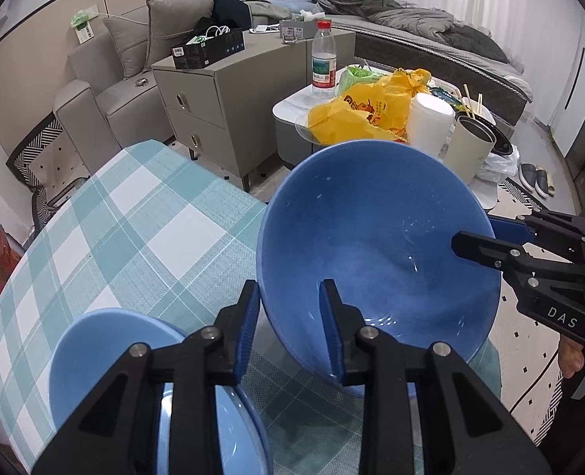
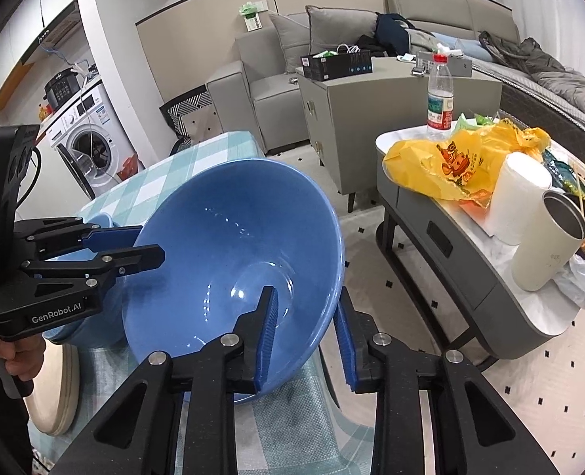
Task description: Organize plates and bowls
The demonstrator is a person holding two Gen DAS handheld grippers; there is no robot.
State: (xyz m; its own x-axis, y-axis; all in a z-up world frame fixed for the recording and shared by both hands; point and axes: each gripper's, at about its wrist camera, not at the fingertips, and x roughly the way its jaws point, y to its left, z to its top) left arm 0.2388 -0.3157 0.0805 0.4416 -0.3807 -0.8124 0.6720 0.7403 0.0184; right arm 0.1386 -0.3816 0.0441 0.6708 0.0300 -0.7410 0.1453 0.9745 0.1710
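A large dark blue bowl (image 1: 371,245) is held tilted above the checked tablecloth (image 1: 134,217); it also shows in the right wrist view (image 2: 233,253). My left gripper (image 1: 290,328) straddles its near-left rim, one finger inside and one outside. My right gripper (image 2: 304,336) straddles the opposite rim the same way and shows in the left wrist view (image 1: 474,237). The left gripper shows in the right wrist view (image 2: 149,243). A lighter blue bowl (image 1: 106,348) sits on the table under my left gripper.
A cream plate (image 2: 54,388) lies at the table's edge, lower left in the right wrist view. A side table (image 2: 470,277) holds a yellow bag (image 2: 450,166), a water bottle (image 2: 439,95), a paper roll and a tumbler (image 2: 545,245). A grey cabinet (image 1: 221,95) stands behind.
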